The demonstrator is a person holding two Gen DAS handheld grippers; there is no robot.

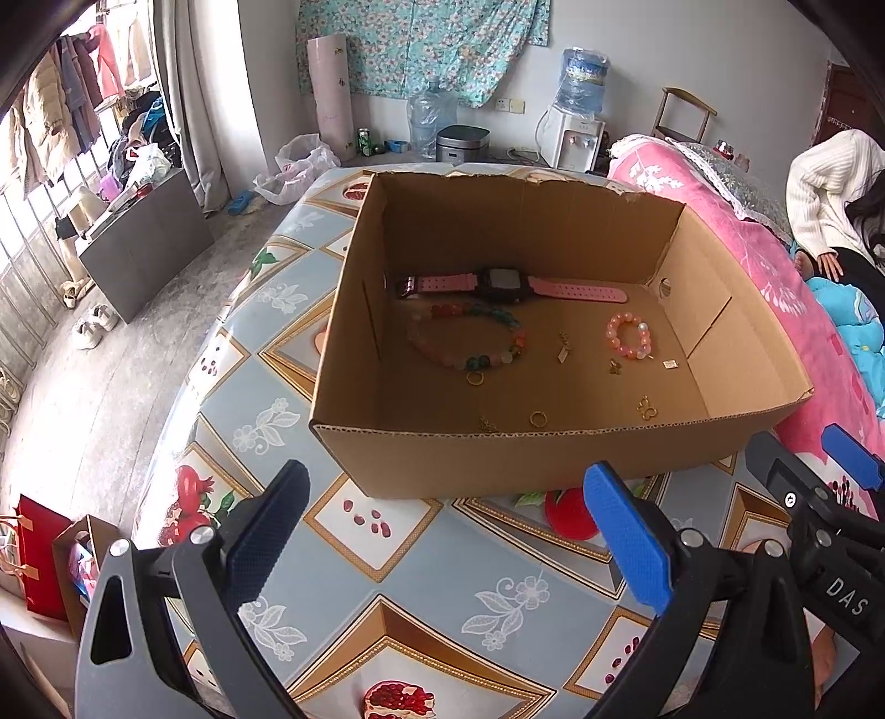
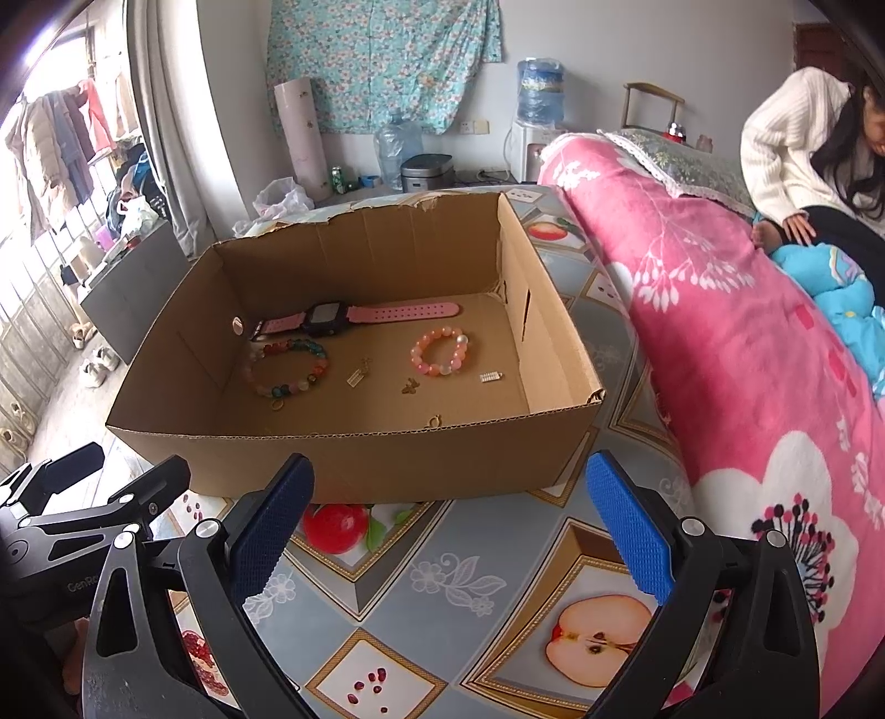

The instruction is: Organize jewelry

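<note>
Left gripper (image 1: 448, 531), jaws spread wide and empty, hangs over the fruit-patterned tablecloth (image 1: 387, 597) just short of the cardboard box (image 1: 498, 459); right gripper (image 2: 451, 533), likewise parted and holding nothing, hangs beside it above the same cloth. Room, from left: barred window with hanging coats (image 1: 50, 121), grey board (image 1: 144, 249) leaning on the floor, white shoes (image 1: 94, 323), pink roll (image 1: 331, 94) against the wall, floral cloth (image 1: 426, 38) pinned above, water dispenser (image 1: 575, 121), wooden chair (image 1: 686, 110), pink floral quilt (image 2: 719, 332) along the table's right edge, and a seated person in a white sweater (image 2: 785, 144). Box floor, from left: pink-strapped watch (image 1: 503, 285) along the far wall, multicoloured bead bracelet (image 1: 470, 334), pink bead bracelet (image 1: 628, 334), with small gold rings and charms (image 1: 537, 418) scattered nearer the front wall.
</note>
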